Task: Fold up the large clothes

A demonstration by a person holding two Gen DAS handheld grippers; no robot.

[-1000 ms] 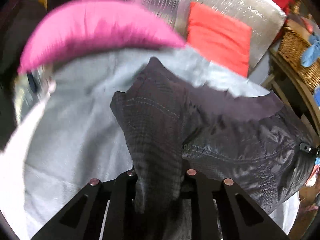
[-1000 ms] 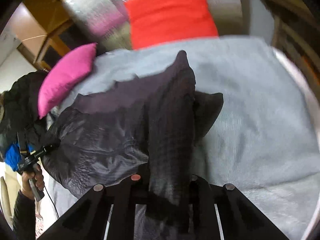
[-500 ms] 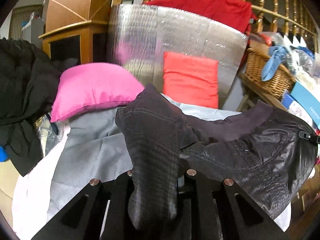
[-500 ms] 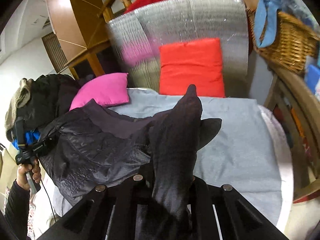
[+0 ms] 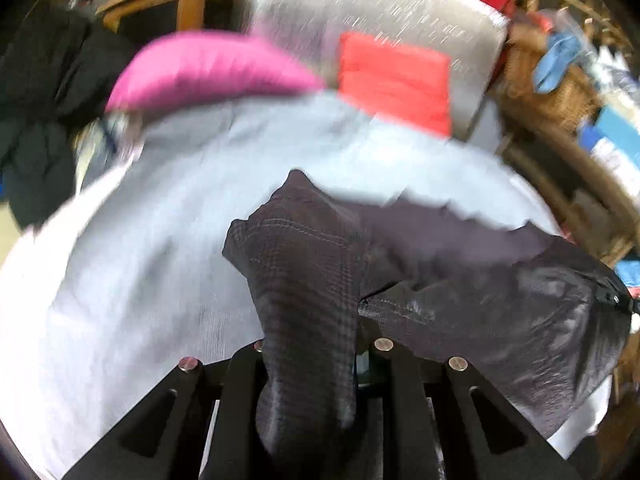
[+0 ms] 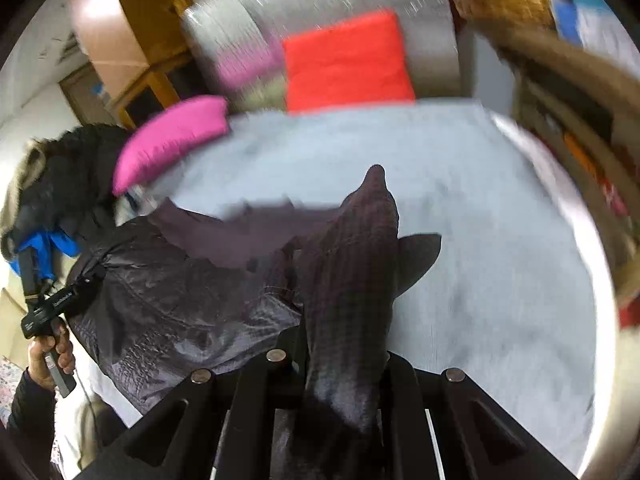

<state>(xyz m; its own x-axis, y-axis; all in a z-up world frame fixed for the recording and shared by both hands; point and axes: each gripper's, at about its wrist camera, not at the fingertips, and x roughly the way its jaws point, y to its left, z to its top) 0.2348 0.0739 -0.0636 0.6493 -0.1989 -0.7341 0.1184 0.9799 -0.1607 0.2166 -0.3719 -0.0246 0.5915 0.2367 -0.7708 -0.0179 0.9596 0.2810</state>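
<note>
Dark jacket (image 5: 500, 308) stretched sideways between both tongs (image 5: 310, 344) (image 6: 346, 344), each pinching a corner.

**A:** How do my feeds look?

**B:** Evenly lit and soft; I see no hard shadows. Both views are smeared by motion blur; the pink cushion (image 5: 208, 68) and red cushion (image 6: 344, 60) streak sideways, while the dark garment (image 5: 308, 280) near my lens stays fairly sharp.

**A:** Glare?

**B:** Streaked glints on the silver panel (image 5: 372, 8); fisheye bending and black vignetting at my edges.
</note>
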